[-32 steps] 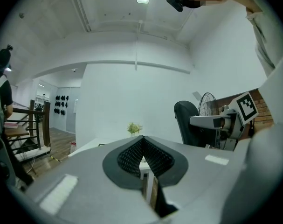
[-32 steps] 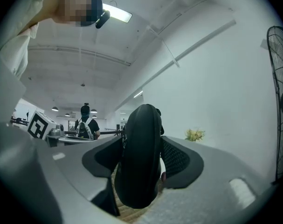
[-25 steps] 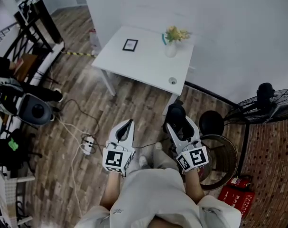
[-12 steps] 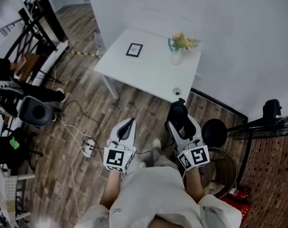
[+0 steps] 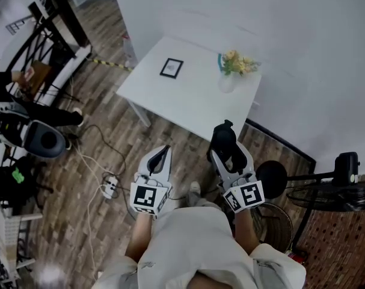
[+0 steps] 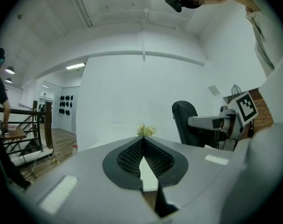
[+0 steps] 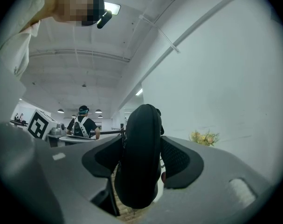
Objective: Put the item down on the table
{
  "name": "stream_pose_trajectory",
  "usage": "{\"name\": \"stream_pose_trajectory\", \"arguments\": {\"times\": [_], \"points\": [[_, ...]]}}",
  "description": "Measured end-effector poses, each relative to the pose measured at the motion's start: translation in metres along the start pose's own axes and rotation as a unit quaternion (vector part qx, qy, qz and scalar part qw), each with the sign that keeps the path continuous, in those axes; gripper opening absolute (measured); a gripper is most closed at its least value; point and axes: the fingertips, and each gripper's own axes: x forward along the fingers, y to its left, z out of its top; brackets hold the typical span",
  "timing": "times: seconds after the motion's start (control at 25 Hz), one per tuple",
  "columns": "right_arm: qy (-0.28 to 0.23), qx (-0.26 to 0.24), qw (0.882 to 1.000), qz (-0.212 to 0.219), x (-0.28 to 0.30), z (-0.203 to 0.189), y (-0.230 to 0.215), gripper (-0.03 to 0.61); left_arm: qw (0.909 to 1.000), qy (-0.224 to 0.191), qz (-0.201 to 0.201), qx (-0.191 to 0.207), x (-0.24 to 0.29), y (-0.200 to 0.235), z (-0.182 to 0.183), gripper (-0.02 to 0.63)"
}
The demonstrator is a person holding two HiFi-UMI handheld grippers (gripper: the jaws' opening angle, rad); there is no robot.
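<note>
We are observing the right hand-held gripper (image 5: 227, 152) grasping a black item (image 7: 141, 157), rounded and oblong, which is standing upright between the two pads and filling the gap between them. In the right gripper view the pads are pressing on both flanks of it, and wooden floor (image 5: 110, 137) is showing beneath it. In the head view the black item is sitting at the front of that gripper, just short of the near edge of the white desk (image 5: 194, 104) and not resting on it. The left hand-held gripper (image 5: 163, 151) is clenched, its tips meeting with nothing between them, and it is pointing toward the same desk, well apart from the right one. On the desk we are noting a small dark picture frame (image 5: 171, 68) lying flat near the left side and a vase of flowers (image 5: 233, 71) standing toward the far right corner. A power strip (image 5: 108, 186) is lying on the floor to the left of the person, and a fan (image 5: 344, 185) is standing at the right.
</note>
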Motion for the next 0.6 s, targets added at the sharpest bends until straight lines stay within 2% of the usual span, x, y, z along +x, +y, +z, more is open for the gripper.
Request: {"name": "stream_pose_trajectory", "arguments": {"times": [0.2, 0.4, 0.6], "points": [[0.001, 0.007, 1.0, 0.016, 0.022, 0.001, -0.032, 0.261, 0.9997, -0.018, 0.01, 0.016, 0.036, 0.001, 0.006, 0.018], [0.002, 0.015, 0.999, 0.032, 0.041, 0.0, -0.065, 0.261, 0.9993, 0.001, 0.028, 0.026, 0.068, 0.0, -0.002, 0.018], [0.0, 0.022, 0.999, 0.044, 0.061, 0.001, -0.086, 0.261, 0.9991, 0.002, 0.036, 0.022, 0.092, -0.001, 0.004, 0.018]]}}
